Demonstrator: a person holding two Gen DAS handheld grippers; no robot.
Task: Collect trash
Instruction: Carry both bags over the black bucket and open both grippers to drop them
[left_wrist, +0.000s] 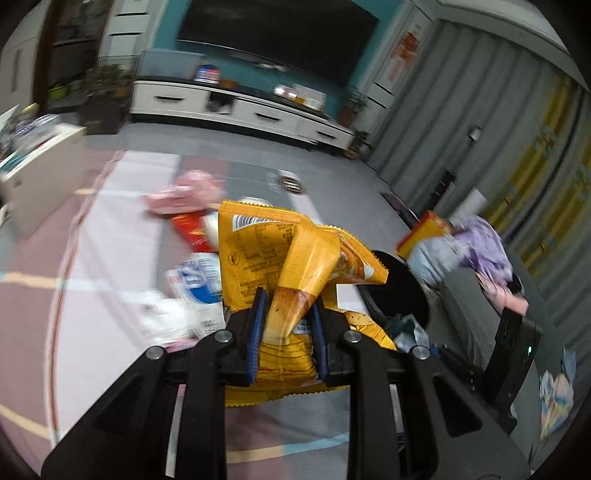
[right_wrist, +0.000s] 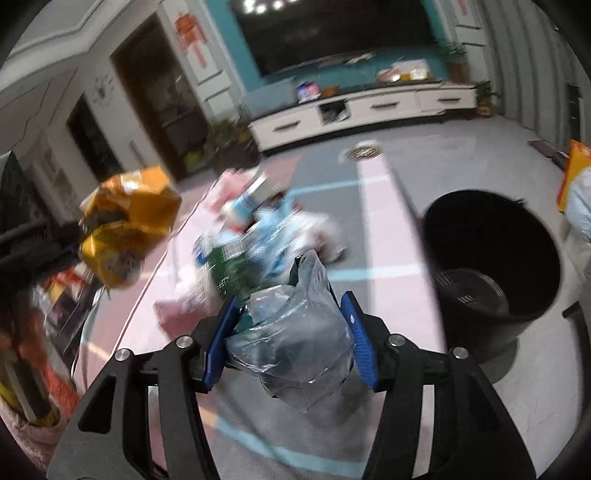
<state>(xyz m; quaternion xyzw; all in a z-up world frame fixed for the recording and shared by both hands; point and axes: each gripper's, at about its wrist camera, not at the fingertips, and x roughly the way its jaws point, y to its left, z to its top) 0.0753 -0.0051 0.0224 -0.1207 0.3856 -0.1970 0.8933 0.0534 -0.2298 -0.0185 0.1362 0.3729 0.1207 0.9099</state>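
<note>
**Yellow wrapper and clear plastic both pinched, bin close by**

Yellow and crinkled, the snack bag (left_wrist: 295, 258) sits squeezed between the blue pads of the left tongs (left_wrist: 286, 317), which stand narrow and clamped on its folded middle; the bag's upper part fans out above the pads and its lower edge hangs beneath them. In the right wrist view the same bag (right_wrist: 129, 225) shows at the left, raised off the floor.

The right tongs (right_wrist: 290, 332) stand about half apart, pads pressed on either side of a crumpled clear plastic bag (right_wrist: 295, 332) that bulges between and below them.

On the pink and grey floor mat (right_wrist: 373, 236) lies a blurred heap of remaining litter (right_wrist: 266, 229): pink, white, blue and green wrappers, just beyond the right tongs. A black waste bin (right_wrist: 491, 258) stands on the floor to the right of the heap, its mouth open. A white TV cabinet (right_wrist: 369, 110) runs along the far wall.
</note>
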